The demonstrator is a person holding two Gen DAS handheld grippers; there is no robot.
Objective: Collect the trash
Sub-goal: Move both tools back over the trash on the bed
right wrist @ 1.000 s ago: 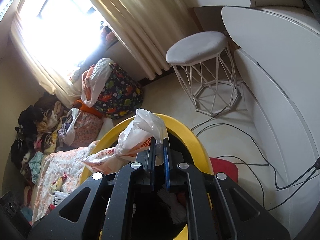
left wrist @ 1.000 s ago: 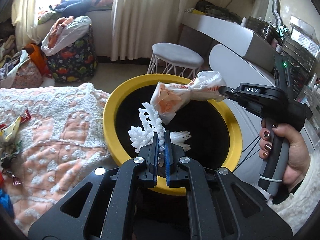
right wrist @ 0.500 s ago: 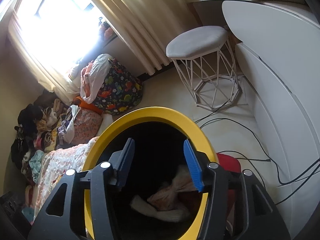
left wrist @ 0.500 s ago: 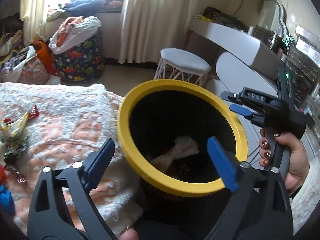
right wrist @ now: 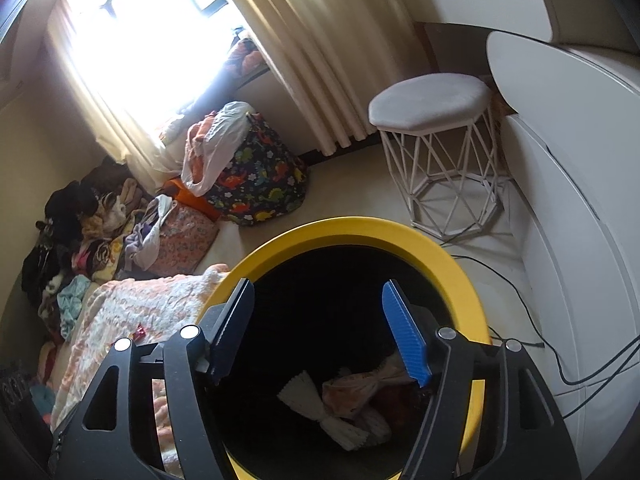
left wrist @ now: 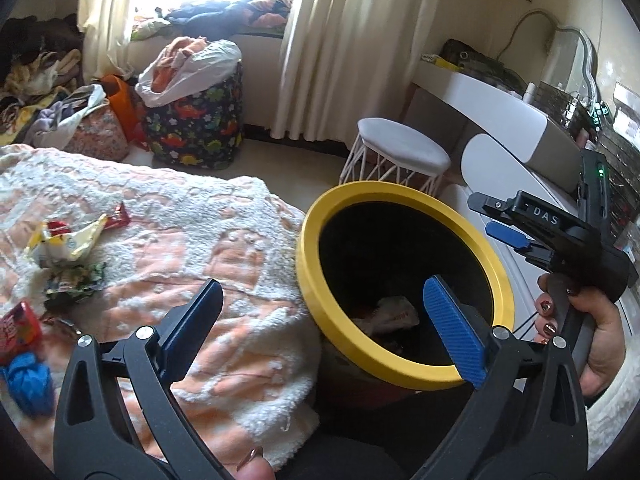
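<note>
A black bin with a yellow rim (left wrist: pixel 400 194) stands beside the bed. At its bottom lie a crumpled white plastic bag (right wrist: pixel 360 390) and a white foam net (right wrist: pixel 316 404); the left wrist view shows only the bag (left wrist: pixel 394 310). My left gripper (left wrist: pixel 322 286) hangs over the bin's near edge, jaws opening, nothing between them. My right gripper (right wrist: pixel 318 286) is above the bin mouth, jaws also opening and empty; it shows at the right (left wrist: pixel 488 218) with a hand on its handle. On the blanket lie a yellow wrapper (left wrist: pixel 68 244), a red wrapper (left wrist: pixel 122 216) and a green wrapper (left wrist: pixel 74 280).
A white wire stool (right wrist: pixel 432 100) and a white desk (left wrist: pixel 500 108) stand behind the bin. Cables (right wrist: pixel 540 320) run over the floor on the right. A dinosaur-print bag (left wrist: pixel 196 120) and heaps of clothes (right wrist: pixel 80 232) fill the window side. A red packet (left wrist: pixel 16 330) lies at the bed's near left.
Both grippers went from shut to open. The foam net and the plastic bag left their jaws and now lie in the bin. The left view swung towards the bed.
</note>
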